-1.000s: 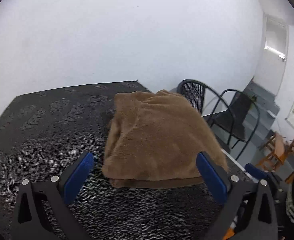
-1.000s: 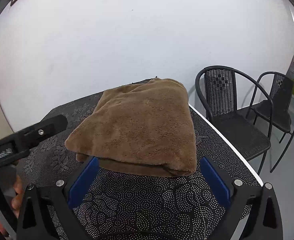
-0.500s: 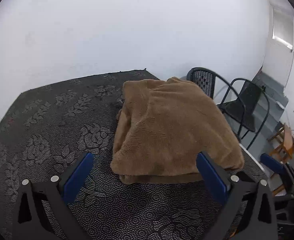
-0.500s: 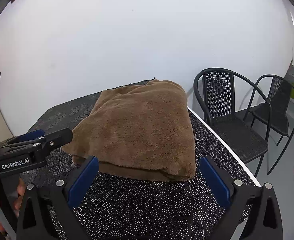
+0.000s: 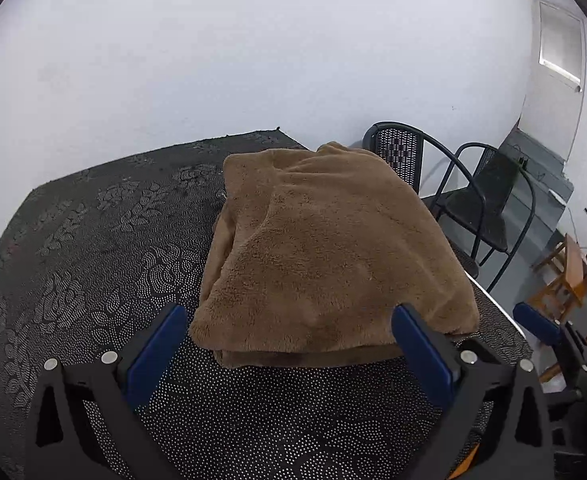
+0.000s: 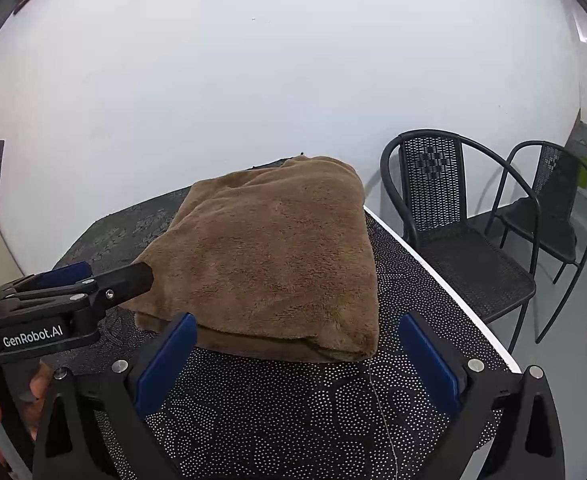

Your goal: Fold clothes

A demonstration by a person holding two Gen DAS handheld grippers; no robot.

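Observation:
A brown fleece garment (image 5: 325, 256) (image 6: 269, 256) lies folded into a thick rectangular stack on the black patterned tablecloth (image 5: 93, 248) (image 6: 293, 412), near the table's right edge. My left gripper (image 5: 289, 340) hovers open just in front of the stack's near edge, with nothing between its blue pads. My right gripper (image 6: 297, 352) is open too, facing the folded front edge from the right side. In the right wrist view the left gripper (image 6: 93, 284) shows at the left, close beside the stack's left corner, with a hand (image 6: 13, 400) holding it.
Two black metal chairs (image 6: 461, 240) (image 5: 445, 184) stand just past the table's right edge (image 6: 445, 292). A white wall (image 5: 253, 60) rises behind the table. Wooden furniture (image 5: 573, 276) sits far right. A loose thread (image 6: 377, 400) lies on the cloth.
Both grippers have drawn back slightly and lifted from the stack. The left gripper has shifted toward the stack, so it now shows nearer the garment's left corner. The garment has not moved.

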